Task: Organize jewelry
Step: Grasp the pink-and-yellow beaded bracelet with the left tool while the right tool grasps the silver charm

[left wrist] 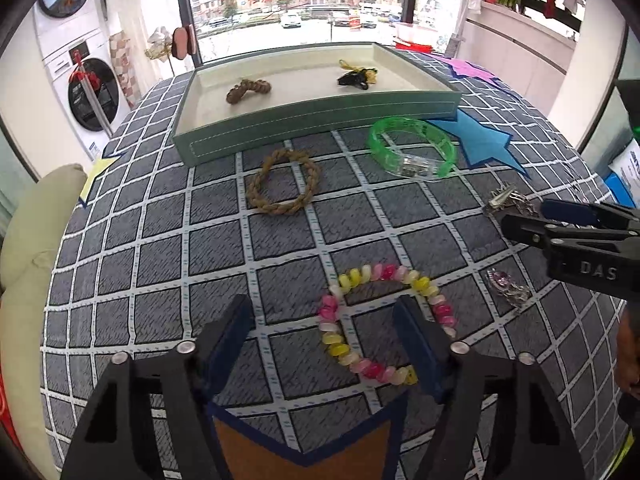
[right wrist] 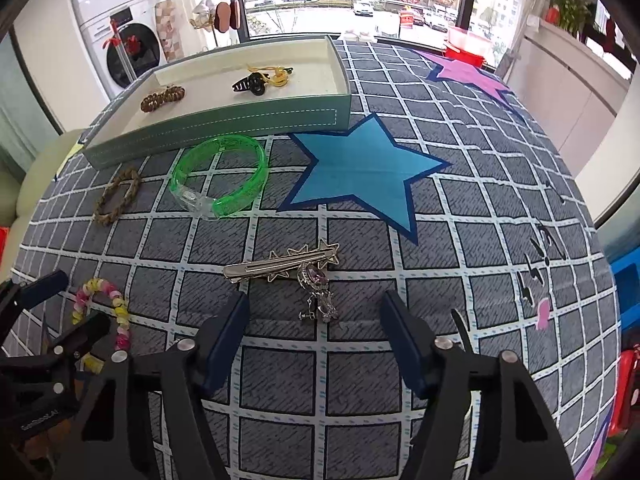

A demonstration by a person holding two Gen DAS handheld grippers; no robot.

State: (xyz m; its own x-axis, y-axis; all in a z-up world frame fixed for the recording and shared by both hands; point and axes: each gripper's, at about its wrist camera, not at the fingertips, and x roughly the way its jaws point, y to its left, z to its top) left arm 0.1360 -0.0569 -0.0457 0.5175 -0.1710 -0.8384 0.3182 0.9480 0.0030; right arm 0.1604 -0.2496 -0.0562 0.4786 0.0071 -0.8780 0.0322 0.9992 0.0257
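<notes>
Green-walled tray point(left wrist: 320, 114) sits far; I judge it the stiff destination. Nearer lie the hard green bangle point(left wrist: 412, 146), the soft rope ring point(left wrist: 284, 182) and my beaded bracelet point(left wrist: 384, 322), floppy, best pinched across one strand. My left gripper point(left wrist: 324, 332) straddles it, unclamped; right gripper point(right wrist: 314, 328) gapes beside the slippery silver clip point(right wrist: 280, 266).

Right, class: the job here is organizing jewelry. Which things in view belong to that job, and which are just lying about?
Part of the job:
green tray
beaded bracelet
rope bracelet
green bangle
silver hair clip
purple-stone earring
left hand-held gripper
right hand-held gripper

Just lying about:
washing machine
potted plant
red container
</notes>
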